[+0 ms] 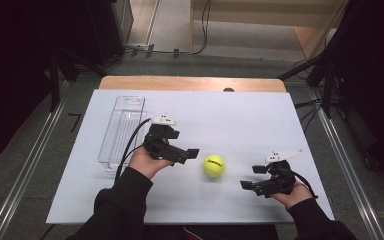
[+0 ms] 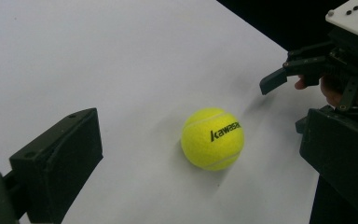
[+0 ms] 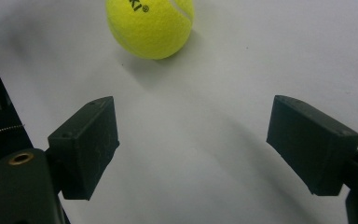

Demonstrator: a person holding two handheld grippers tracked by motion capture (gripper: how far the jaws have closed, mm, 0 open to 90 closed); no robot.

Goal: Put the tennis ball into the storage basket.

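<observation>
Right tongs point(image 1: 253, 177): nearest the person's edge of the counter, on the right; jaws spread wide, holding nothing. In the right gripper view point(image 3: 193, 140) bare white surface lies between the two black jaws.

Left tongs point(image 1: 192, 153): a little farther in, on the left; jaws wide apart, holding nothing. In the left gripper view point(image 2: 200, 158) one jaw stands at lower left, the other at the right edge.

Tennis ball point(image 1: 213, 166): yellow, resting on the counter between the two tongs, apart from both. It sits just beside the left tongs' jaw tips and near the right tongs. In the left gripper view the ball point(image 2: 212, 138) lies ahead of the jaws, roughly midway across the gap. In the right gripper view the ball point(image 3: 150, 25) lies ahead of the jaws, toward the left jaw's side, cut by the top edge.

Ball orientation: round, so no long axis to report. Black lettering faces upward; in the left gripper view it runs up to the right.

Counter point(image 1: 240, 115): white sheet over a wooden top.

Clear tray point(image 1: 122, 130): long and narrow, at far left, long axis running away from the person; well apart from the ball.
</observation>
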